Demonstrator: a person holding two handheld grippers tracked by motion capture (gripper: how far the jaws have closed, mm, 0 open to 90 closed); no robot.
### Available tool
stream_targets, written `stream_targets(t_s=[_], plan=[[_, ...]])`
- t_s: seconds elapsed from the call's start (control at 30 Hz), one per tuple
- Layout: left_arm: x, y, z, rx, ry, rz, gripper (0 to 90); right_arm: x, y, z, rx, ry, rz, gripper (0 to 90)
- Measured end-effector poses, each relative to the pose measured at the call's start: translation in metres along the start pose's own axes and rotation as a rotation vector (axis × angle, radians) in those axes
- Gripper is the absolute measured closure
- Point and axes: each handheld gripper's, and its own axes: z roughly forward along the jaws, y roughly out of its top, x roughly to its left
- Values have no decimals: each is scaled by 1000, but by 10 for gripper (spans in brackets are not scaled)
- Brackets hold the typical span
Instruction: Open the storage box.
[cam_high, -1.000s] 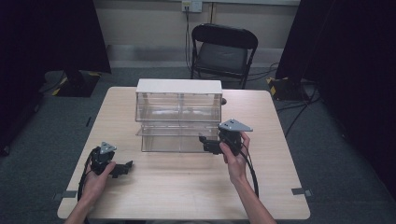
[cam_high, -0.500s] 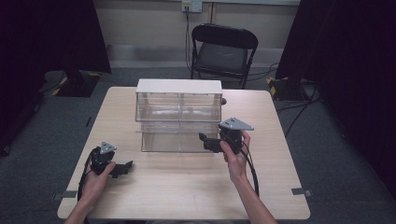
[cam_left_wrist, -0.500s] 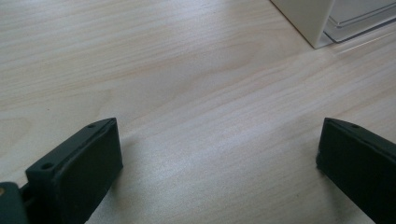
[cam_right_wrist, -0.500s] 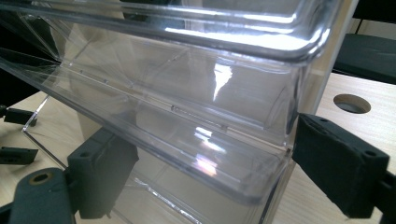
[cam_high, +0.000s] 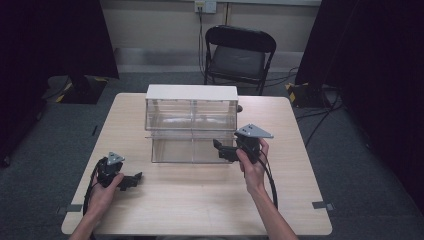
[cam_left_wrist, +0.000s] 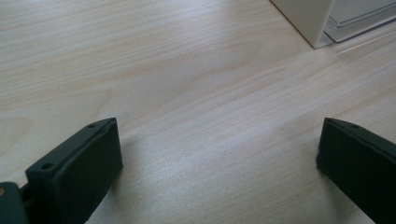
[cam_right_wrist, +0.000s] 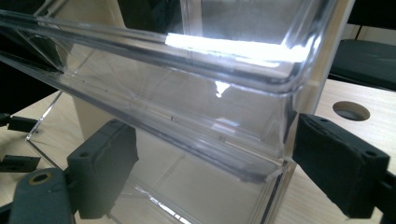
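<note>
Clear plastic bin: centre of frame, on table.
Right gripper: jaws apart, at bin's right front corner.
Left gripper: lower left, jaws apart, nothing between.

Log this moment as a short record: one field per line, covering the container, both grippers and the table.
container: clear plastic drawer unit with white top, mid-table
lower drawer: pulled out toward the person
right gripper: open, at the drawer's right front corner, jaws either side of its edge
left gripper: open, low over bare table, apart from the unit
table: light wood, round hole near the unit's far right corner
behind table: black folding chair
</note>
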Motion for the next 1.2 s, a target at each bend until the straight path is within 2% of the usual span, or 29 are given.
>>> stream_targets(t_s=[1.2], plan=[[0, 0, 0, 0, 0, 0, 0, -1, 3, 0, 7, -13, 14, 122]])
